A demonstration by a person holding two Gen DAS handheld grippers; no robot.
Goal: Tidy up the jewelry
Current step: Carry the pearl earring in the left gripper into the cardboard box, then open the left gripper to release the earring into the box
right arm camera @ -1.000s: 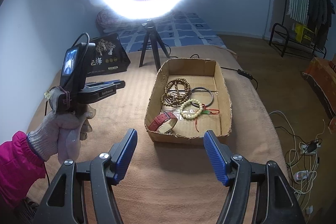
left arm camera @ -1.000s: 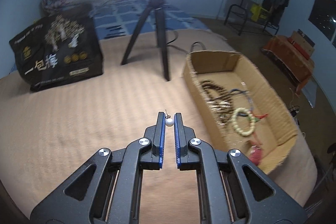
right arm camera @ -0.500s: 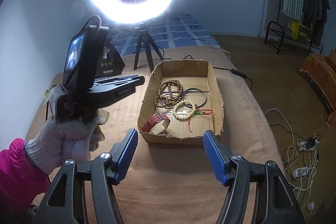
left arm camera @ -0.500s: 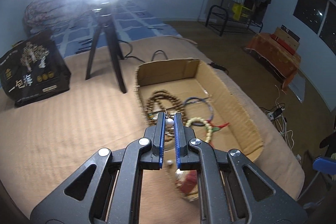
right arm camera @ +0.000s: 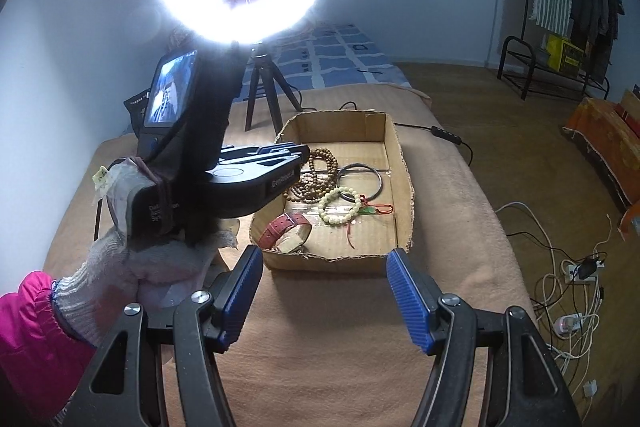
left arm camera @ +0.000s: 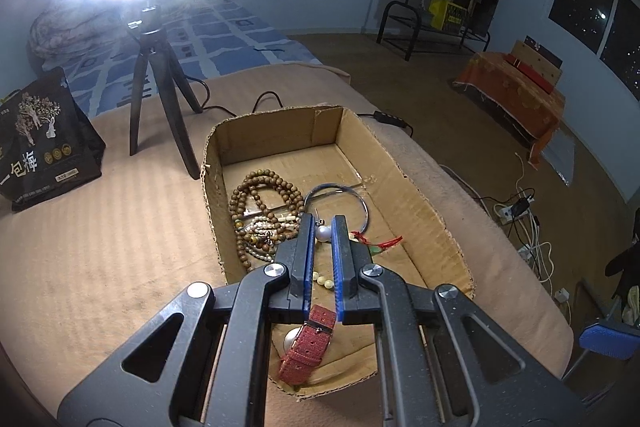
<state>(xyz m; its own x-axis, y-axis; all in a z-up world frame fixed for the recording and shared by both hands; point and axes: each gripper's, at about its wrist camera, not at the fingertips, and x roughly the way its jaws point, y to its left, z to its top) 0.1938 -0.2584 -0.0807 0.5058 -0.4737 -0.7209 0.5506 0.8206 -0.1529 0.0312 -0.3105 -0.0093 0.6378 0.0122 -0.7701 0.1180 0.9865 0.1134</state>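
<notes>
My left gripper (left arm camera: 322, 227) is shut on a small pearl earring (left arm camera: 322, 233) and holds it above the cardboard box (left arm camera: 412, 187). The box holds brown bead strands (left arm camera: 260, 203), a metal bangle (left arm camera: 352, 195), a pale bead bracelet (right arm camera: 340, 205) and a red-strap watch (left arm camera: 308, 343). In the right wrist view the left gripper (right arm camera: 296, 151) reaches over the box's left wall (right arm camera: 280, 143). My right gripper (right arm camera: 324, 291) is open and empty, in front of the box's near wall (right arm camera: 340, 263).
The box sits on a tan blanket (left arm camera: 100, 227). A ring light on a black tripod (left arm camera: 160, 95) stands behind the box. A black bag (left arm camera: 40, 143) stands at the far left. Cables and a power strip (right arm camera: 576, 283) lie on the floor to the right.
My left gripper has swung right from over the blanket to over the box, still holding the pearl earring. My right gripper has stayed open and moved slightly closer to the box.
</notes>
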